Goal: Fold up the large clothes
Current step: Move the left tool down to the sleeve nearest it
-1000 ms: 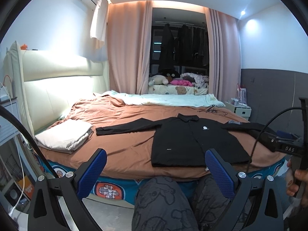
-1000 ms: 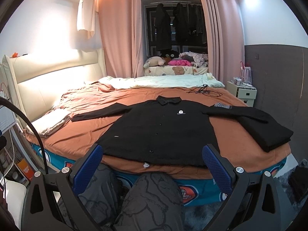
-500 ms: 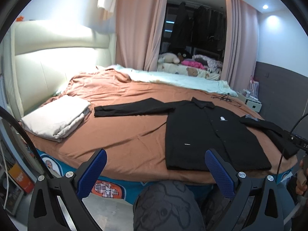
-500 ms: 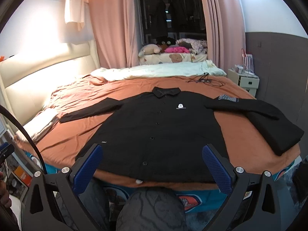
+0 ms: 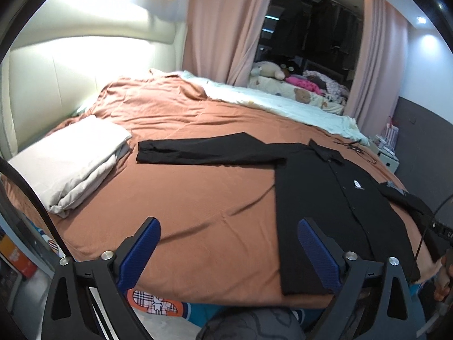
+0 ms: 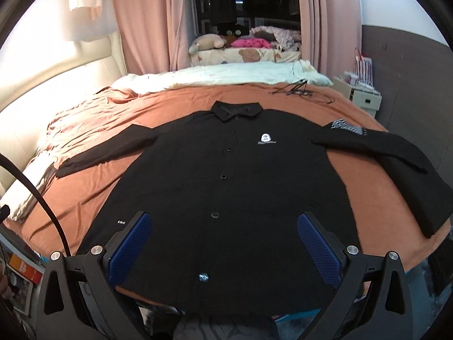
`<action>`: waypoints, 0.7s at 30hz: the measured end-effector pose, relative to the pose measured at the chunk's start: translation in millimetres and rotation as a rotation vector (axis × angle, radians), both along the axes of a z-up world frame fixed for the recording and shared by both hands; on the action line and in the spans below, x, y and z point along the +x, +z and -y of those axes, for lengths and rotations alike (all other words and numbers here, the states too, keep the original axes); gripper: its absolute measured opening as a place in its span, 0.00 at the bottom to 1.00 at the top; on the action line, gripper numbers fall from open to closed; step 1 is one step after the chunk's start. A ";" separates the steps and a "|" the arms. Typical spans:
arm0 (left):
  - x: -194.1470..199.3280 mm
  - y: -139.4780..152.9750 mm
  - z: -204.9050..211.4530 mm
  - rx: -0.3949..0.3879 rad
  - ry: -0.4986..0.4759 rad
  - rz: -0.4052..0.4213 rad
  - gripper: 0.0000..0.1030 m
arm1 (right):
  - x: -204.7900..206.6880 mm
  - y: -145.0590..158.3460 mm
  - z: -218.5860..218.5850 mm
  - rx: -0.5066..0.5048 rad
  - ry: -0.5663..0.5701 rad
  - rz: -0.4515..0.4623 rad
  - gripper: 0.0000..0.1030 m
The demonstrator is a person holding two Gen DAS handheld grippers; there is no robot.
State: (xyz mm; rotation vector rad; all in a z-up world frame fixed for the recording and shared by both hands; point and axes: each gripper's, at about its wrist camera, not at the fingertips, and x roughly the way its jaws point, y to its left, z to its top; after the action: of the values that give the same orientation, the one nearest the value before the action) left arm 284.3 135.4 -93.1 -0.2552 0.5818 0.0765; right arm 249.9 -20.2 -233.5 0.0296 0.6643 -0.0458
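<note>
A black long-sleeved button shirt [image 6: 226, 187] lies flat, front up, on the brown bed cover, collar far, hem at the near edge, both sleeves spread out. My right gripper [image 6: 223, 243] hovers open over the lower front of the shirt, nothing between its blue pads. In the left wrist view the shirt [image 5: 334, 198] lies to the right, its left sleeve [image 5: 203, 153] stretching across the cover. My left gripper [image 5: 229, 252] hangs over bare cover left of the hem; its jaws are wide and closing slightly, with nothing between them.
A folded white sheet [image 5: 70, 164] lies at the bed's left side near the padded headboard [image 5: 70, 79]. A pale green quilt [image 6: 226, 78] and black cables [image 6: 300, 90] lie at the far side. A nightstand [image 6: 362, 99] stands right. A person's knee [image 5: 249, 325] is below.
Both grippers have moved forward and lower over the bed; the shirt looks much larger. The left view has swung leftward, so the shirt now sits at its right.
</note>
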 end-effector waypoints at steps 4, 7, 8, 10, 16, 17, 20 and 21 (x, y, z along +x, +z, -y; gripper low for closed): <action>24.5 -0.7 -15.8 -0.019 0.016 -0.025 0.92 | 26.4 1.9 -6.4 0.015 -0.001 -0.037 1.00; 45.2 0.6 -27.1 -0.020 0.021 -0.041 0.92 | 47.1 6.8 -12.1 0.012 0.011 -0.054 1.00; 52.6 1.1 -30.8 -0.025 0.022 -0.046 0.92 | 54.2 9.3 -15.7 0.008 0.014 -0.062 1.00; 67.9 0.8 -38.2 -0.033 0.029 -0.059 0.92 | 68.6 13.1 -11.9 0.013 0.020 -0.068 1.00; 124.2 -13.4 -75.4 -0.111 0.076 -0.119 0.84 | 112.1 21.7 -5.4 0.010 0.016 -0.087 1.00; 134.2 -16.7 -82.1 -0.126 0.087 -0.132 0.82 | 121.6 24.7 -4.9 0.036 0.021 -0.090 1.00; 160.7 -25.9 -100.1 -0.164 0.118 -0.162 0.75 | 147.1 28.6 -10.8 0.046 0.023 -0.089 0.99; 170.7 -30.1 -107.8 -0.185 0.131 -0.171 0.74 | 153.4 28.7 -12.0 0.049 0.026 -0.086 0.99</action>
State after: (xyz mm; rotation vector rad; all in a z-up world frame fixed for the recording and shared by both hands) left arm 455.0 243.2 -123.1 -0.4702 0.7432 0.1726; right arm 403.4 -8.2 -204.8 0.0664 0.7515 -0.0054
